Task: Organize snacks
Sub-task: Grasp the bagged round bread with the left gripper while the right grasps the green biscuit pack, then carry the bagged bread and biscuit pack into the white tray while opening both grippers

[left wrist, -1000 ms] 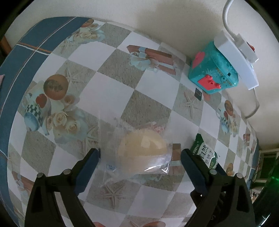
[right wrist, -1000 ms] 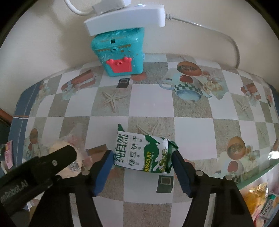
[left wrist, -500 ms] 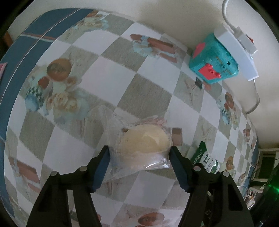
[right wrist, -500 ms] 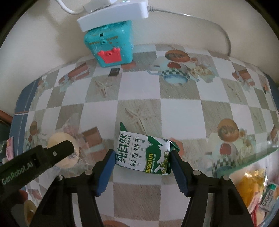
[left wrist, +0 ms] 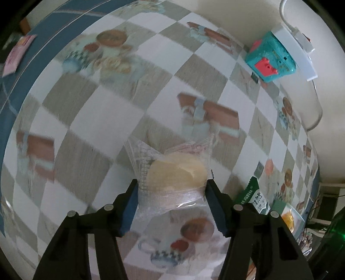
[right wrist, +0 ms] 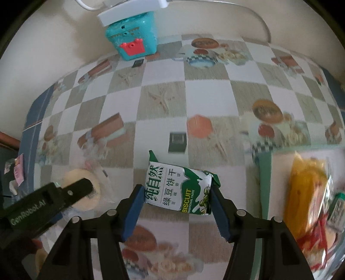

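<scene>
Item one: green biscuit packet (right wrist: 180,190). I hold it clamped between the blue pads of my right gripper (right wrist: 175,195), both pads pressing its short ends. The printed face reads "BISCUIT" in yellow-green capitals with "TRADITIONAL TASTE" beneath; large Chinese characters fill the white panel, and I cannot read them with confidence. The packet appears lifted above the chequered tablecloth (right wrist: 163,90).

Item two: round pale bun in clear wrap (left wrist: 177,174). My left gripper (left wrist: 172,193) is clenched on it, pads pinching the wrap below the bun. Seen from the right wrist, this bun (right wrist: 80,189) sits to the left of the biscuit packet, partly behind the left gripper's black arm, which carries the lettering "GenRobot.AI".

Item three: container of mixed snacks (right wrist: 266,170), to the right of the biscuit packet. It holds an orange-yellow wrapped snack (right wrist: 308,189) and red-and-white wrappers; their print is too blurred to read.

Item four: small dark square tile (right wrist: 177,140), on the cloth just beyond the biscuit packet.

Item five: teal toy box with a red crown motif (right wrist: 132,35), far beyond the biscuit packet against the wall, with a white power strip (right wrist: 131,9) resting on top.

Item six: pink sachet (right wrist: 19,172), far left of the biscuit packet, off the cloth's edge.
</scene>
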Demonstrator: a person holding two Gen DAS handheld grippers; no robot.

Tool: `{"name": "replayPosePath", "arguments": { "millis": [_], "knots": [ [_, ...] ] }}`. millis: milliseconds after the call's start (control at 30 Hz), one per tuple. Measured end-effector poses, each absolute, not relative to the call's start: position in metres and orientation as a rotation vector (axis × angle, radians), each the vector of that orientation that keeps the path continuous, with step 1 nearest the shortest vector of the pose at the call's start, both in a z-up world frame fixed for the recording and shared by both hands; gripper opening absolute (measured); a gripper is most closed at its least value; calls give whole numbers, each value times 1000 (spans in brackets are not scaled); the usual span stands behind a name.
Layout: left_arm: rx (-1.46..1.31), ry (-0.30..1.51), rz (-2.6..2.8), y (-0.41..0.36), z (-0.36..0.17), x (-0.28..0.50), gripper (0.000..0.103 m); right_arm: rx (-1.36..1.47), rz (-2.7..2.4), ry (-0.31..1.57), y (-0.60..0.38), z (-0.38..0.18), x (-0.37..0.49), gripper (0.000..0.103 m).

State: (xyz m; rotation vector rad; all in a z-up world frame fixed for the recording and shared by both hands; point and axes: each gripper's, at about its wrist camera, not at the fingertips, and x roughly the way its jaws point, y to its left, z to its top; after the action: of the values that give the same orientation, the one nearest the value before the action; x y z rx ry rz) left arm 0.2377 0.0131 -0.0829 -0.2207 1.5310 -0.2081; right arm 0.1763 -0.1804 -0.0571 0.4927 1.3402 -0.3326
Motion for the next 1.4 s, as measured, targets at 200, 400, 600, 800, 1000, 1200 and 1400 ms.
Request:
{"name": "replayPosePath", "arguments": {
  "millis": [200,400,600,800,1000,1200,1400],
  "knots": [
    [-268,1516,-178,25,-81,191,61,546,-312,1336,-178,-47,143,64],
    [-287,1502,-130,37,-73,172,60,542,-311,1308,-169,-30,107,64],
    [-260,1468,-105,33,-57,138,60,530,-312,1218,-163,-3,71,64],
    [-259,1413,-103,28,-29,110,60,522,-341,1114,-168,25,37,64],
    [-255,1342,-112,11,-2,92,60,527,-377,1054,-182,44,9,64],
    [-222,1288,-135,-12,10,90,60,530,-432,995,-207,61,-9,64],
    [-199,1247,-162,-24,24,80,60,571,-473,976,-229,66,-25,64]
  ]
}}
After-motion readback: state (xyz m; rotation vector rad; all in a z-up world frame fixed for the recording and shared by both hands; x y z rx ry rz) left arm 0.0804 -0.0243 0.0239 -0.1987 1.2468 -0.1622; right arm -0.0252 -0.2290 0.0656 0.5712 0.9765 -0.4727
